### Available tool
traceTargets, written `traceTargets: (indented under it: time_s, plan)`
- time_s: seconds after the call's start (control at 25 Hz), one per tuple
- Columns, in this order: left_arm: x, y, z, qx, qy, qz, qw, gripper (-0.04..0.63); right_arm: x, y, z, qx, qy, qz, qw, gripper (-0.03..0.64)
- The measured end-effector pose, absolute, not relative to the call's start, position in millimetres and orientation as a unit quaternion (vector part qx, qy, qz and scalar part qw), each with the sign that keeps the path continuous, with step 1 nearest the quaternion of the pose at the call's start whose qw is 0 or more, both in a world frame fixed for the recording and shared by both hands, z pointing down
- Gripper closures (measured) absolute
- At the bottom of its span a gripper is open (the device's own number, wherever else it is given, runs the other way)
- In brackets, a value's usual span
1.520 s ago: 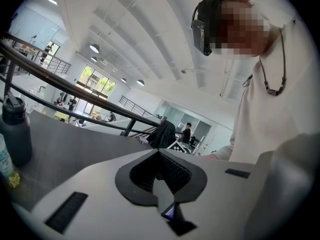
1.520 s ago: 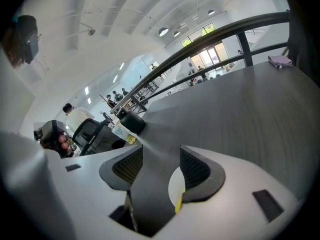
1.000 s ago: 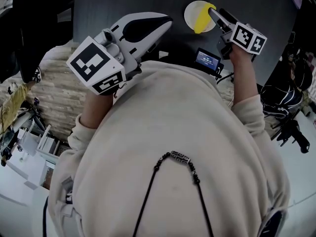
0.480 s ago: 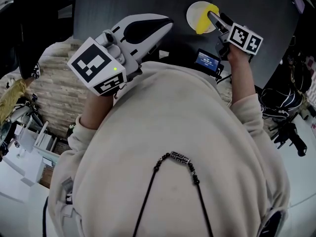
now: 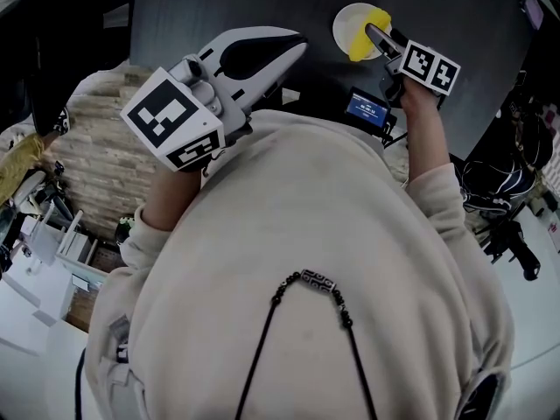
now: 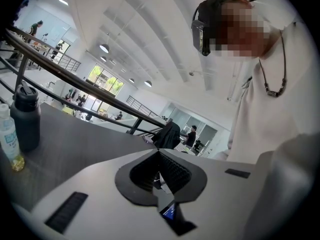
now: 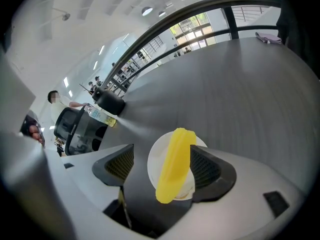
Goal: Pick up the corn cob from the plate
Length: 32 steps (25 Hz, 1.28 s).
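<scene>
the approach is in hand: the jaws of the right gripper (image 7: 161,176) are opening astride the corn cob (image 7: 174,164), which lies ungripped on the plate (image 7: 152,165) on the bench (image 7: 240,84). next, a little lowering and a closing on the cob are called for. the left gripper (image 6: 159,171) is held aside, jaws together and empty.

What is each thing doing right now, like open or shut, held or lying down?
Corn cob: lying on the plate, not gripped.
Plate: carrying the corn cob.
Right gripper: jaws opening, either side of the corn cob.
Left gripper: shut, empty.
</scene>
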<state>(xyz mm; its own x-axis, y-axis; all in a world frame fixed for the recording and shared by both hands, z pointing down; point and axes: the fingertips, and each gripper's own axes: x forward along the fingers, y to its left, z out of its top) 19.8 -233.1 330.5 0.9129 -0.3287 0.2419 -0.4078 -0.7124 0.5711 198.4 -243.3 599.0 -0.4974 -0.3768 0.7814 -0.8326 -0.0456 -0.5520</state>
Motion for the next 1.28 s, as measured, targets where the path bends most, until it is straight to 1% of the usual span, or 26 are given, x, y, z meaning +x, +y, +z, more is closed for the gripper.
traceTargets:
  time_s: [0.6,0.72,0.76,0.84,1.04,1.28]
  plan:
    - [16,-229,334,0.918,-0.212,0.066,0.328,0.592,194,-234,642,0.440,-0.624,0.601,0.235,0.279]
    - [16,-228,334,0.918,-0.213,0.066,0.329,0.592,193,-228,656,0.432,-0.610,0.611,0.259,0.281]
    - [16,-228,334,0.917,-0.214,0.066,0.329,0.592,193,-226,660,0.431,-0.605,0.615,0.264,0.285]
    - [15,-229,334,0.917,-0.216,0.067,0.329,0.592,196,-226,663,0.433,-0.598,0.622,0.261,0.359]
    - [16,-233,331,0.914,-0.219,0.057,0.336,0.592,198,-227,660,0.424,-0.601,0.631,0.247,0.379]
    - [17,-233,325,0.918,-0.214,0.055,0.329,0.592,190,-231,642,0.408,-0.625,0.625,0.230,0.385]
